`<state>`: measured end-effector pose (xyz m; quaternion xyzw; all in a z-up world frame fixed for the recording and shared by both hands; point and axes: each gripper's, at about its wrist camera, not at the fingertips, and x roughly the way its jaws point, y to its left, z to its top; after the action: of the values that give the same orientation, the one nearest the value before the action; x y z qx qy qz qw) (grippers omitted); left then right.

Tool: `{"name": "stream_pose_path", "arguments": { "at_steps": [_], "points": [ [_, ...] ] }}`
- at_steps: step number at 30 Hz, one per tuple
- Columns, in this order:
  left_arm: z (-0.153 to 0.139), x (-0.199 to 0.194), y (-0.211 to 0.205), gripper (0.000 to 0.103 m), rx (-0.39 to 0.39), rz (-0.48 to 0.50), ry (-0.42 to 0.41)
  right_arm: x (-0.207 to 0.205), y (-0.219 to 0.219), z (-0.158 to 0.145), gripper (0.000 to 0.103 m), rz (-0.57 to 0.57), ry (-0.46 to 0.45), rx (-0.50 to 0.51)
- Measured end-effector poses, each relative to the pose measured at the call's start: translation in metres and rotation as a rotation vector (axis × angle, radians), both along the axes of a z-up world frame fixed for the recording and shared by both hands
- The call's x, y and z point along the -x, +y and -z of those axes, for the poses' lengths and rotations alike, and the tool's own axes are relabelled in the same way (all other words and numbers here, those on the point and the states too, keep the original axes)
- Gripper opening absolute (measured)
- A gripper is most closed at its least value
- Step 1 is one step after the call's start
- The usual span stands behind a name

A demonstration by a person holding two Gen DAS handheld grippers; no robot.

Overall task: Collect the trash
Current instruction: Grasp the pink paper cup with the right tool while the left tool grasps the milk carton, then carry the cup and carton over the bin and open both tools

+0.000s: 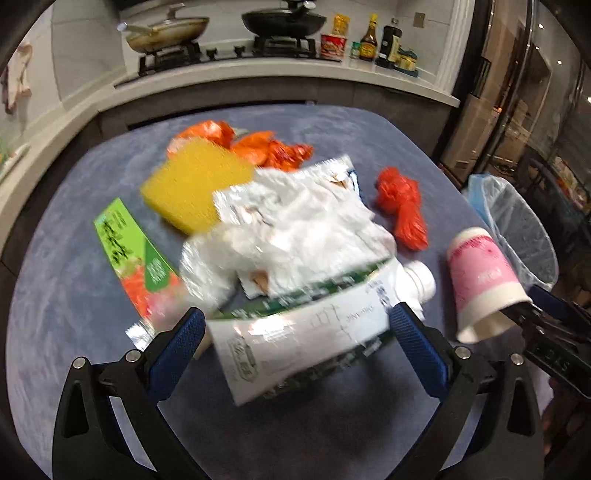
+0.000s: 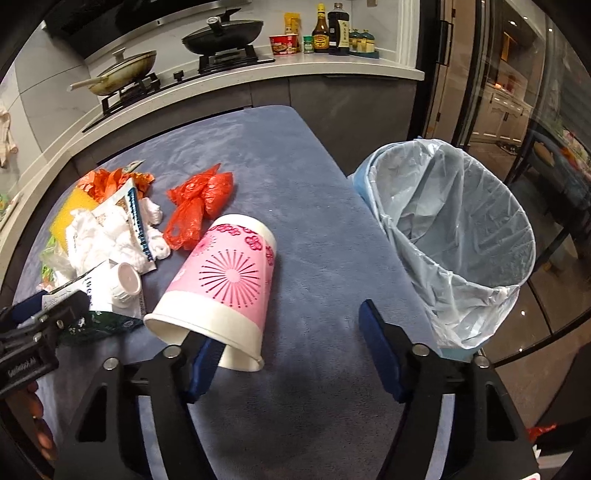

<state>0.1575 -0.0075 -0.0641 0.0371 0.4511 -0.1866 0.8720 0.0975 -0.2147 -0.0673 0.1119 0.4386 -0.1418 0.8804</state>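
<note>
A pile of trash lies on the blue-grey table (image 1: 66, 280). My left gripper (image 1: 297, 326) is open, its fingers either side of a white and green carton (image 1: 306, 328) with a white cap. Behind it lie crumpled white wrappers (image 1: 295, 218), a yellow sponge (image 1: 192, 184), a green packet (image 1: 129, 251), orange wrappers (image 1: 258, 147) and a red plastic bag (image 1: 402, 206). My right gripper (image 2: 291, 345) is open. Its left finger (image 2: 203, 363) is inside the mouth of a pink and white paper cup (image 2: 221, 284) lying on its side. The lined trash bin (image 2: 454, 236) stands to the right of the table.
A kitchen counter runs behind the table with a stove, two pans (image 2: 221, 33) and sauce bottles (image 2: 328, 31). A glass door (image 2: 517, 110) is at the right, behind the bin.
</note>
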Motion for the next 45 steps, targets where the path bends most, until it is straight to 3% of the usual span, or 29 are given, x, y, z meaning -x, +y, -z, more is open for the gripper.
{"name": "stream_pose_path", "arguments": {
  "at_steps": [5, 9, 11, 14, 19, 25, 27, 32, 37, 39, 45],
  "points": [
    [0.012, 0.014, -0.003, 0.096, -0.059, 0.044, 0.025, -0.002, -0.004, 0.005, 0.042, -0.016, -0.002, -0.059],
    [0.007, 0.019, 0.000, 0.096, -0.022, 0.078, 0.037, -0.002, -0.011, 0.007, 0.029, -0.006, -0.002, -0.106],
    [0.007, 0.023, -0.002, 0.095, -0.020, 0.099, 0.044, -0.002, -0.014, 0.006, 0.029, 0.001, -0.006, -0.117],
    [-0.001, 0.031, 0.002, 0.095, -0.036, 0.075, -0.016, -0.001, -0.016, 0.004, 0.029, 0.002, -0.013, -0.115],
    [-0.006, 0.007, 0.018, 0.096, -0.025, 0.035, -0.063, 0.001, -0.015, 0.000, 0.029, -0.004, -0.019, -0.114],
    [0.007, -0.012, 0.020, 0.096, 0.129, 0.124, 0.026, 0.002, -0.010, 0.001, 0.029, -0.015, -0.012, -0.117],
    [0.010, -0.009, 0.016, 0.096, 0.137, 0.155, 0.050, 0.003, -0.010, 0.001, 0.029, -0.015, -0.010, -0.121],
    [0.010, 0.021, 0.000, 0.095, 0.095, 0.225, 0.018, 0.004, -0.010, -0.002, 0.029, -0.011, -0.019, -0.118],
    [0.014, 0.042, -0.010, 0.081, 0.007, 0.186, -0.007, 0.003, -0.010, -0.003, 0.025, -0.022, -0.026, -0.116],
    [0.015, 0.044, -0.013, 0.064, -0.028, 0.155, -0.016, 0.002, -0.010, -0.001, 0.021, -0.026, -0.022, -0.115],
    [0.008, 0.050, -0.016, 0.060, -0.054, 0.137, -0.023, 0.000, -0.009, 0.001, 0.004, -0.038, -0.017, -0.115]
  ]
}}
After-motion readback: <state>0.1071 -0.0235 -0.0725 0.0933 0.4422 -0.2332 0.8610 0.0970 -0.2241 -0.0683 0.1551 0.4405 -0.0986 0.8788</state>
